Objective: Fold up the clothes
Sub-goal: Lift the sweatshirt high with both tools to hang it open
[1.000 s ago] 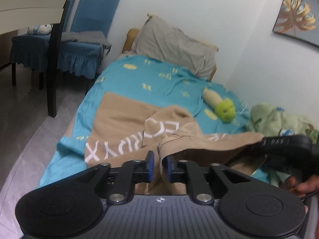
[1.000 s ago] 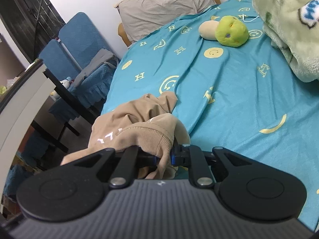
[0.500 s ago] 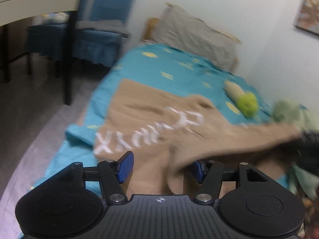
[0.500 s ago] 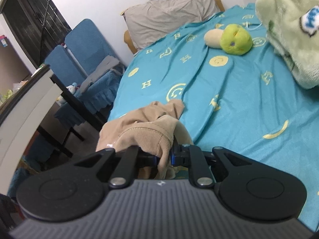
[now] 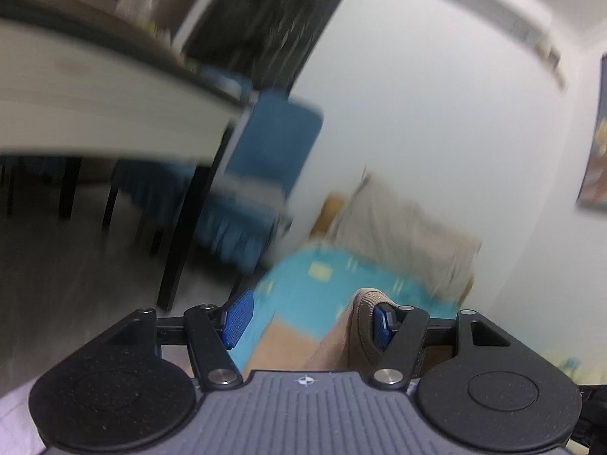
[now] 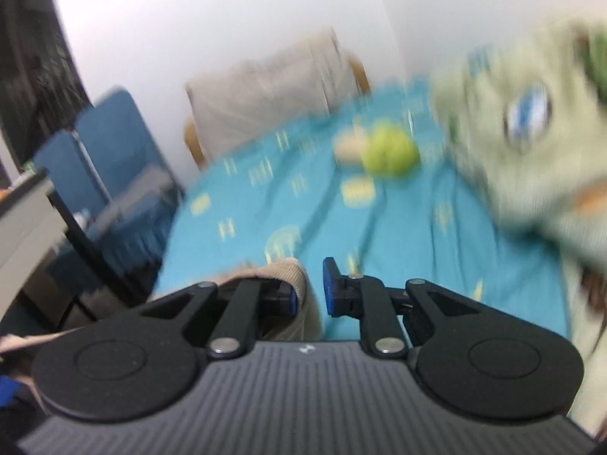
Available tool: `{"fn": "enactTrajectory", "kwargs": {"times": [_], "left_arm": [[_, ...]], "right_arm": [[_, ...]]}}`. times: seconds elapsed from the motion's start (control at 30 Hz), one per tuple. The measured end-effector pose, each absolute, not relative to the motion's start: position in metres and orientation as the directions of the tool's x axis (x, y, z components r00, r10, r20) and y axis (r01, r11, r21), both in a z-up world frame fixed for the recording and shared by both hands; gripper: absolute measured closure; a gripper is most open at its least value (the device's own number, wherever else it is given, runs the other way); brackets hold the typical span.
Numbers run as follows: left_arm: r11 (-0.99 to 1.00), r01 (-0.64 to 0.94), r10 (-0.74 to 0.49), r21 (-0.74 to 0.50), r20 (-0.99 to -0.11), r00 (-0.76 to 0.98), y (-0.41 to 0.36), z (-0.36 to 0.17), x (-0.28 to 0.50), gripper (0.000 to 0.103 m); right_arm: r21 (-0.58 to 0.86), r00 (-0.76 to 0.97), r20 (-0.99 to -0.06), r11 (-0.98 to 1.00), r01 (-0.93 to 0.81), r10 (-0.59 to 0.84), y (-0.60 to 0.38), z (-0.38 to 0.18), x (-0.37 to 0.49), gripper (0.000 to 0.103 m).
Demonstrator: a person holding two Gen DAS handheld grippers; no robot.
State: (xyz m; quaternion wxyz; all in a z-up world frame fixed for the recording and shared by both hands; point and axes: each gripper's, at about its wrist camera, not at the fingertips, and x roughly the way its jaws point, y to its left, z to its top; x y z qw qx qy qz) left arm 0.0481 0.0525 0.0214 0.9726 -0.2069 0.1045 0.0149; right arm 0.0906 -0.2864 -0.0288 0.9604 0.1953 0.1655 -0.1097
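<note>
In the left wrist view the left claw [image 5: 309, 320] stands wide and is opening further; the tan garment [image 5: 360, 326] has its ribbed edge draped against the pad at 3 o'clock, the other pad bare, so nothing is pinched; the cloth runs down toward 6 o'clock onto the blue bed [image 5: 303, 276].

In the right wrist view the right claw [image 6: 309, 290] shows a narrow gap; the same garment [image 6: 288, 276] hangs over the pad at 9 o'clock, clear of the other pad, so it is loose; the rest trails toward 8 o'clock, between both claws.
</note>
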Motion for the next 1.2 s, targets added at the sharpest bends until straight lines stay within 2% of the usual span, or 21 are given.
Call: {"fn": "enactTrajectory", "kwargs": {"times": [0.27,0.47,0.67,0.8,0.93,1.07,1.2], "left_arm": [[0.919,0.036,-0.004,-0.393,0.082,0.997,0.044,0.174,0.01,0.038],[0.911,0.157,-0.064,-0.381,0.245,0.967,0.042,0.29,-0.036,0.038],[0.921,0.217,-0.105,-0.323,0.331,0.938,0.029,0.385,-0.087,0.038],[0.927,0.221,-0.118,-0.304,0.324,0.939,0.02,0.431,-0.094,0.037],[0.946,0.179,-0.105,-0.271,0.266,0.958,0.007,0.443,-0.063,0.036],[0.956,0.141,-0.094,-0.258,0.189,0.978,-0.001,0.414,0.011,0.033],[0.963,0.084,-0.064,-0.257,0.087,0.994,-0.012,0.356,0.106,0.033]], "right_arm": [[0.337,0.974,0.008,0.918,0.211,-0.227,-0.273,0.124,0.03,0.086],[0.324,0.958,0.194,0.935,0.142,-0.212,-0.275,0.245,-0.038,0.086],[0.293,0.932,0.304,0.951,0.103,-0.195,-0.283,0.334,-0.111,0.086],[0.281,0.935,0.309,0.956,0.084,-0.173,-0.291,0.374,-0.124,0.086],[0.247,0.955,0.25,0.964,0.095,-0.158,-0.301,0.381,-0.085,0.086],[0.213,0.977,0.143,0.969,0.124,-0.156,-0.307,0.356,-0.02,0.086],[0.189,0.987,0.021,0.97,0.153,-0.159,-0.319,0.304,0.071,0.086]]}}
